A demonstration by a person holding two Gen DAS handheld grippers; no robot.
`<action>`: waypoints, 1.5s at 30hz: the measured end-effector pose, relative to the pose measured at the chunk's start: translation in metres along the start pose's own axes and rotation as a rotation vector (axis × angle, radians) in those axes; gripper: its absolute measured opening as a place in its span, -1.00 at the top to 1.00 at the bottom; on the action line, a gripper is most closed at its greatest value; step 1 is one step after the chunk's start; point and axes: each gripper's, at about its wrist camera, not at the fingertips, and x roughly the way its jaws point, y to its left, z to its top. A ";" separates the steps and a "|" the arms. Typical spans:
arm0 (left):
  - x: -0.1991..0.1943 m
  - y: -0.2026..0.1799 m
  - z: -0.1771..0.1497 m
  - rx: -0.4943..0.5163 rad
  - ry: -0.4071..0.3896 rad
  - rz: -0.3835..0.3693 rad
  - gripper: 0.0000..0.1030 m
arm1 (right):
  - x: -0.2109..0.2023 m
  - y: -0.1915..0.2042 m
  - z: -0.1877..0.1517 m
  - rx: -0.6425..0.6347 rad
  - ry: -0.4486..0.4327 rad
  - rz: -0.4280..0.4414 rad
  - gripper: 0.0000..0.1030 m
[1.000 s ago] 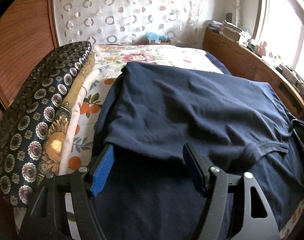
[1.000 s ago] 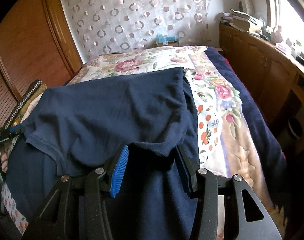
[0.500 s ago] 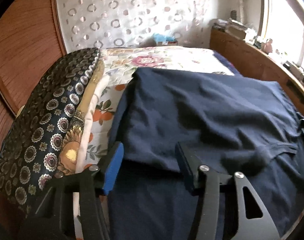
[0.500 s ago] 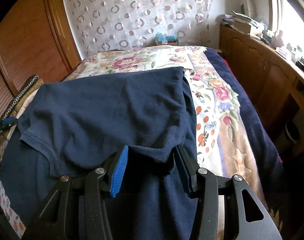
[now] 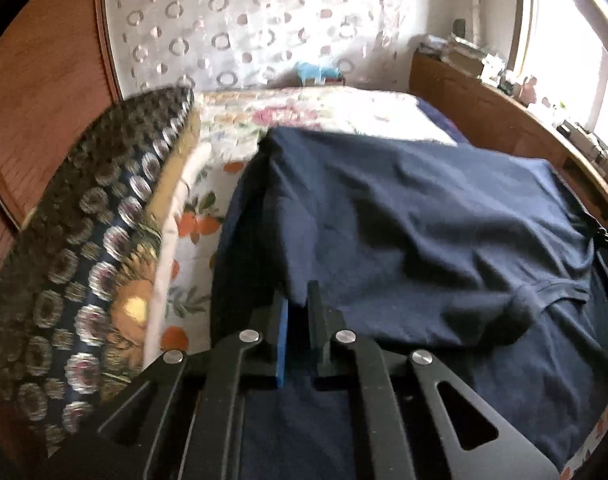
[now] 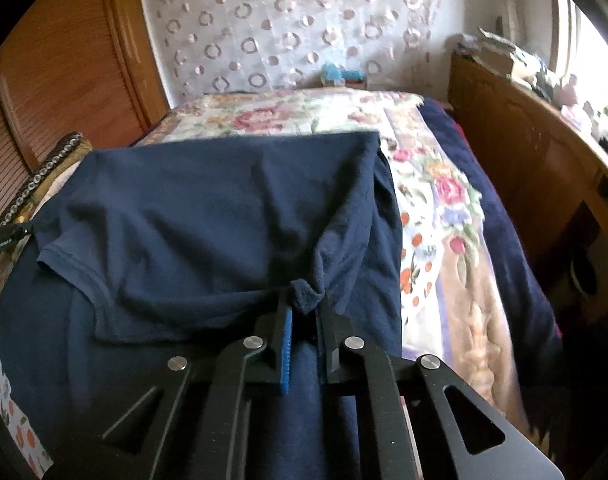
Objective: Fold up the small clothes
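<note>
A navy blue T-shirt (image 5: 424, 232) lies folded over on itself across a floral bedspread (image 5: 344, 112). My left gripper (image 5: 298, 300) is shut on the near left corner of the shirt's folded-over layer. In the right wrist view the same T-shirt (image 6: 208, 224) spreads out, its ribbed neckline toward the left. My right gripper (image 6: 306, 300) is shut on a bunched corner of the folded layer at the shirt's near right side. The tip of the other gripper (image 6: 4, 236) and a hand show at the left edge.
A dark patterned cushion (image 5: 76, 248) lies along the bed's left side next to a wooden wardrobe (image 5: 36, 92). A wooden cabinet (image 6: 536, 168) with clutter on top runs along the right under a window. A dotted curtain (image 6: 288, 28) hangs behind the bed.
Both grippers have gone from open to shut, each pinching a near corner of the shirt's folded layer. The left view has shifted slightly to the left.
</note>
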 end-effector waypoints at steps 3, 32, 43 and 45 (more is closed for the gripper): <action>-0.018 0.002 0.005 -0.010 -0.052 -0.017 0.84 | -0.014 0.000 0.004 -0.003 -0.050 -0.001 0.84; -0.134 0.013 -0.054 -0.018 -0.200 -0.096 0.85 | -0.134 0.022 -0.061 0.012 -0.229 0.043 0.85; -0.125 0.017 -0.086 -0.010 -0.110 -0.064 0.85 | -0.144 0.020 -0.087 0.000 -0.176 0.018 0.85; -0.114 0.018 -0.094 -0.013 -0.064 -0.072 0.76 | -0.132 0.020 -0.096 -0.007 -0.139 -0.024 0.83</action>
